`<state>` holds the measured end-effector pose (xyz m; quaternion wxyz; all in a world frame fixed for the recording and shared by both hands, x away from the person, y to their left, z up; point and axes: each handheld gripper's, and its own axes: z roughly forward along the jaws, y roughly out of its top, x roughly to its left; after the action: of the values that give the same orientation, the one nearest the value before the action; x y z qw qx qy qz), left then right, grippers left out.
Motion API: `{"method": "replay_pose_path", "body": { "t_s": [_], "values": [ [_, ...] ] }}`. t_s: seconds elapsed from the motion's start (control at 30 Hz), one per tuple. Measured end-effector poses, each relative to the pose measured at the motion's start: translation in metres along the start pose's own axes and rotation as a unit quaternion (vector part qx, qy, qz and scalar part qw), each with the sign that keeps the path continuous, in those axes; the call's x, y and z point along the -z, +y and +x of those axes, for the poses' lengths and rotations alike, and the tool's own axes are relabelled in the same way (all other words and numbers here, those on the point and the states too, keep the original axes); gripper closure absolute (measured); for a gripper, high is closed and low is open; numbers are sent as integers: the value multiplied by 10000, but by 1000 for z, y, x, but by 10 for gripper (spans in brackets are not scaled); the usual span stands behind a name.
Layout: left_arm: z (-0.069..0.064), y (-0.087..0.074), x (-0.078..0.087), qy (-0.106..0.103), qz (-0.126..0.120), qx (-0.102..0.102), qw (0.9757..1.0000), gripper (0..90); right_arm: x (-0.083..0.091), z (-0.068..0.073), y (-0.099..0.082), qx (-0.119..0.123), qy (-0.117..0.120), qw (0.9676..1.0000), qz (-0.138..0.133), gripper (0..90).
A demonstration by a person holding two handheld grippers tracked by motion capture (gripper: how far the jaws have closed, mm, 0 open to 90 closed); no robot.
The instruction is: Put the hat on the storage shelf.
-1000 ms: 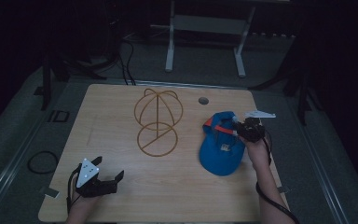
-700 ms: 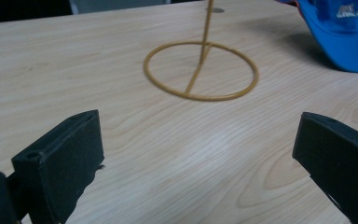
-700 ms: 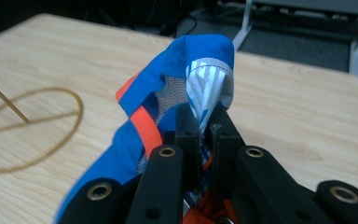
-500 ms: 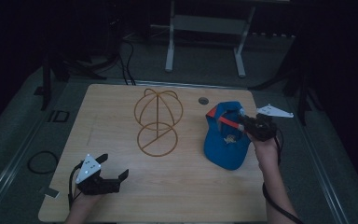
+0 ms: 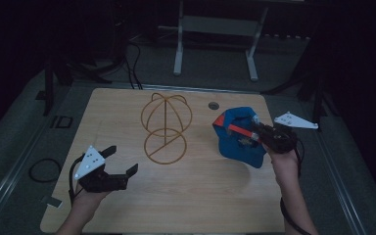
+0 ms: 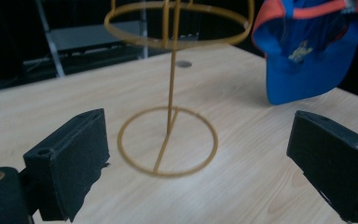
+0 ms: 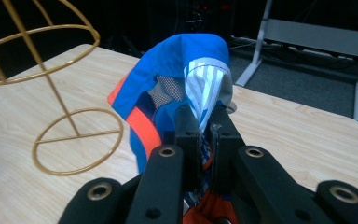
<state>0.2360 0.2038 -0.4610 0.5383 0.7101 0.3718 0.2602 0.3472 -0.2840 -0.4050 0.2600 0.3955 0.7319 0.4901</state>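
Lifted clear of the bench [image 5: 186, 196], the blue cap [image 5: 240, 139] is hanging clenched in the right tongs [image 5: 254, 129], likely heading for the wire stand [image 5: 165, 128]; left tongs [image 5: 120, 161] are waiting released.

Dim room, dark all round — a pale wooden table [image 5: 127, 205] sits on grey floor [image 5: 10, 147]. Beyond its far edge stands a light metal frame [image 5: 214, 29], with black cables [image 5: 132, 63] trailing left — walls lost in shadow.
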Motion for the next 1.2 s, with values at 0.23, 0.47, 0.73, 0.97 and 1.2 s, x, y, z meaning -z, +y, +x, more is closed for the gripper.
{"method": "replay_pose_path", "body": {
  "t_s": [0.23,0.47,0.73,0.97,1.2],
  "values": [
    [-11,40,-11,-287,-9,-268,9992,58,10,7,2,-16,195,9997,-151,849],
    [-24,70,-29,-527,9,-491,9974,58,21,18,7,171,326,9990,-258,849],
    [-41,101,-57,-755,57,-722,9945,58,32,37,11,312,546,9972,-417,849],
    [-57,120,-84,-942,151,-978,9906,59,36,50,12,484,702,9954,-434,848],
    [-74,134,-107,-1349,269,-1014,9853,146,42,61,11,622,795,9940,-431,848]
  ]
}}
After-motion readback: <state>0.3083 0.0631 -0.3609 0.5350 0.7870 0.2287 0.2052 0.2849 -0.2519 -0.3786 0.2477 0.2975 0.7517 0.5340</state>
